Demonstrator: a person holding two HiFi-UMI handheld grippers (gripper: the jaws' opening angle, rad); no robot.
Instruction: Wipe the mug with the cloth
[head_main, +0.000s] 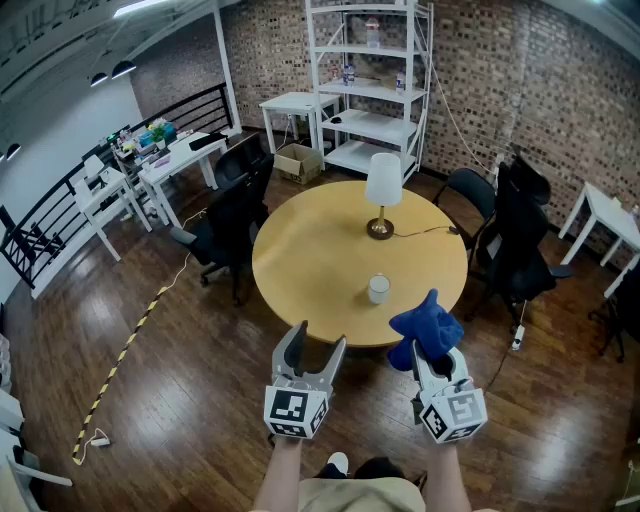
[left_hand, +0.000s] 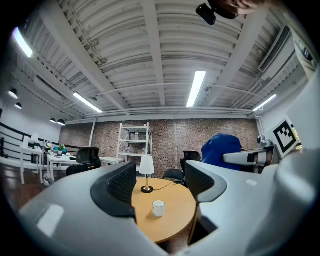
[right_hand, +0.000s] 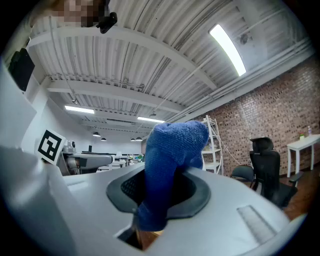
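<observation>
Brick walls and dark wood flooring surround a round wooden table (head_main: 320, 250) at the middle of the head view, with black office chairs (head_main: 232, 225) at its left and right edges. The white mug (head_main: 378, 289) stands on the table toward its lower right, well apart from the lamp (head_main: 382, 190) above it in the frame (its cord trails off to the right). The left gripper (head_main: 319, 337), low in the frame, has its jaws spread wide with nothing between them; in its own view the mug shows far off through the gap. The right gripper (head_main: 437, 358), at lower right, is clamped on the blue cloth (head_main: 427, 328), which bunches over the jaws and hides their tips. In the right gripper view the cloth blocks table and mug altogether. The person's forearms (head_main: 283, 478) are cut off by the bottom edge. Items on the white shelf (head_main: 370, 90) at upper centre are too small to tell.
</observation>
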